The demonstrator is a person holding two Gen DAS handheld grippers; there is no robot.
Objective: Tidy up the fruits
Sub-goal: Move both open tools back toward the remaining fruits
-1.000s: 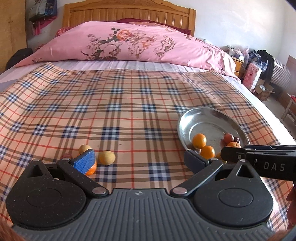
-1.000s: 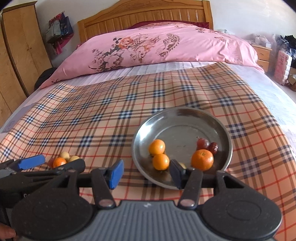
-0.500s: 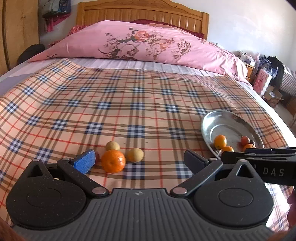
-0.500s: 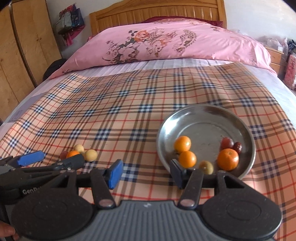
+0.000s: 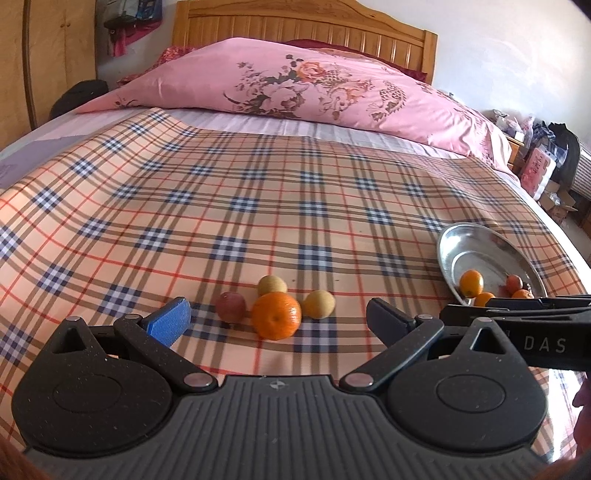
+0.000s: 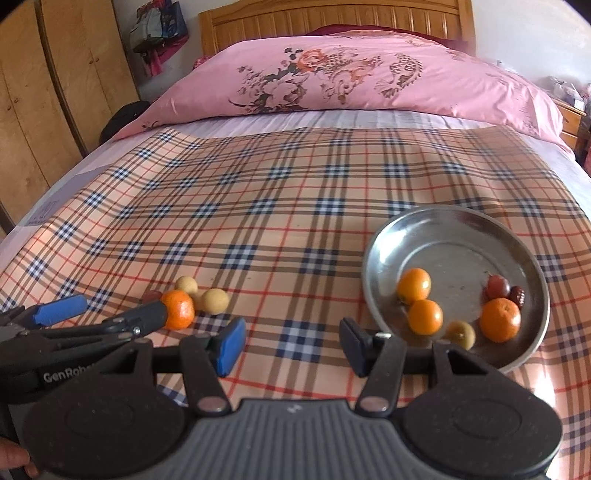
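Loose on the plaid cloth lie an orange, a reddish fruit and two tan round fruits. My left gripper is open, and the orange sits just ahead of it, centred between the blue and black pads without touching them. In the right wrist view the same orange shows beside the left gripper. My right gripper is open over bare cloth with nothing between its pads. The steel plate lies to its right and holds several fruits, among them a big orange.
A pink floral quilt and wooden headboard fill the far end of the bed. A wooden wardrobe stands to the left. Boxes and bags crowd the floor to the right. The bed's right edge runs close behind the plate.
Both grippers have moved left across the cloth. The loose fruits now sit centred before the left gripper, and the plate has slid toward the right in both views. Neither gripper's opening changed.
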